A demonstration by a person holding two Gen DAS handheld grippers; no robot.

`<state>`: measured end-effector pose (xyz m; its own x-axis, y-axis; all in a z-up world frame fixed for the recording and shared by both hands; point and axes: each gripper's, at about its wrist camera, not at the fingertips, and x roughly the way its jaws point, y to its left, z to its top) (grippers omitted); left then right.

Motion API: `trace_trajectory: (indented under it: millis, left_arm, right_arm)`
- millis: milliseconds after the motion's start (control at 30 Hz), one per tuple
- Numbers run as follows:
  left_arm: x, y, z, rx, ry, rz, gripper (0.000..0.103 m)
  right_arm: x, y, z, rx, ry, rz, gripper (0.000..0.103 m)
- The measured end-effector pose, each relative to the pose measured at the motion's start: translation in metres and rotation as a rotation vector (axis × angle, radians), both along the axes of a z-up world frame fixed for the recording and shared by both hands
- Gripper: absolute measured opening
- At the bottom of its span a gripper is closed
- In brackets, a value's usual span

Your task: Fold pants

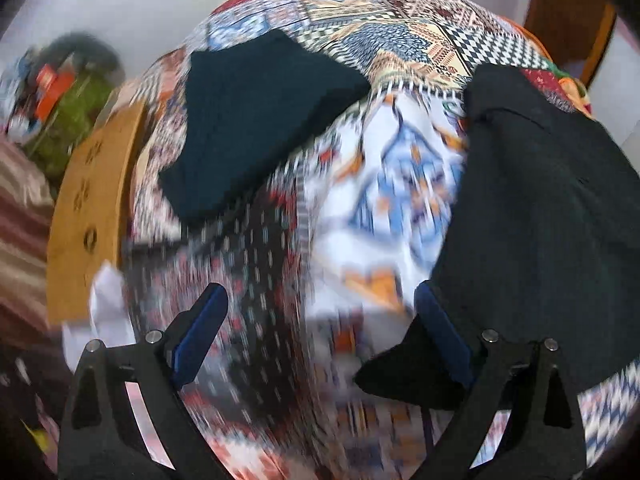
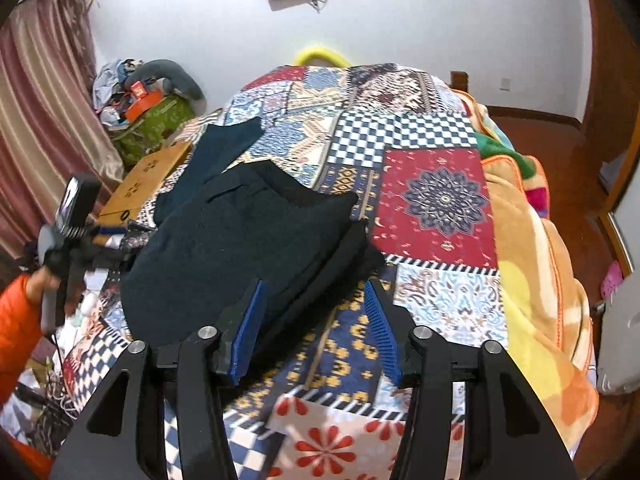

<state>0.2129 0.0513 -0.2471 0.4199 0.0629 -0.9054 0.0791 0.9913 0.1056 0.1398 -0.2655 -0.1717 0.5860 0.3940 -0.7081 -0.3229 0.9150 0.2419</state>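
Note:
Dark folded pants (image 2: 240, 248) lie on the patchwork bedspread (image 2: 432, 196). My right gripper (image 2: 316, 286) is open at their near right edge: the left blue pad (image 2: 248, 332) is over the cloth, the right pad (image 2: 380, 332) over bare bedspread, and neither presses on the fabric. In the blurred left wrist view the same pants (image 1: 540, 200) fill the right side, with a corner by my right-hand finger (image 1: 440, 332). My left gripper (image 1: 320, 296) is open wide over the bedspread (image 1: 400, 40), gripping nothing. A hand in an orange sleeve (image 2: 16, 320) holds it at the pants' left side.
A second dark teal folded garment (image 1: 248, 132) (image 2: 216, 152) lies farther back on the bed. A wooden board (image 2: 148, 176) and a cluttered green bag (image 2: 156, 124) stand past the bed's left edge, near a curtain (image 2: 40, 100). An orange-yellow blanket (image 2: 540, 260) drapes the right side.

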Motion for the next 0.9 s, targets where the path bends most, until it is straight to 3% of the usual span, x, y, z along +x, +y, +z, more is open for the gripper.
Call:
trace_trajectory:
  millis: [133, 233, 333, 433, 500, 600, 667, 800, 900]
  left_arm:
    - [-0.039, -0.001, 0.003, -0.078, -0.007, 0.059, 0.096]
    - [-0.050, -0.011, 0.015, -0.081, -0.018, 0.030, 0.096]
    - [-0.056, -0.011, 0.046, -0.122, -0.103, 0.041, 0.095]
    - [-0.056, -0.022, 0.064, -0.187, -0.147, -0.012, 0.095]
    - [-0.054, -0.035, 0.060, -0.148, -0.153, -0.048, 0.095]
    - [-0.049, -0.049, 0.030, -0.054, -0.109, -0.069, 0.096]
    - [-0.052, -0.048, 0.016, -0.035, -0.132, -0.072, 0.097]
    - [-0.059, -0.049, 0.020, 0.007, -0.165, -0.089, 0.096]
    - [-0.051, -0.052, 0.038, 0.033, -0.169, -0.111, 0.096]
  right_arm:
    - [-0.009, 0.010, 0.003, 0.005, -0.013, 0.024, 0.055]
    - [-0.013, 0.015, 0.000, -0.004, -0.006, 0.039, 0.055]
    - [-0.016, 0.021, -0.003, -0.013, 0.002, 0.053, 0.055]
    - [-0.019, 0.028, -0.007, -0.024, -0.005, 0.071, 0.055]
    - [-0.019, 0.035, -0.015, -0.049, -0.005, 0.075, 0.055]
    - [-0.017, 0.040, -0.029, -0.082, 0.021, 0.081, 0.043]
    - [-0.017, 0.036, -0.036, -0.065, 0.032, 0.086, 0.043]
    - [-0.014, 0.026, -0.036, -0.012, 0.077, 0.089, 0.043]
    - [-0.013, 0.029, -0.025, -0.049, 0.070, 0.118, 0.043]
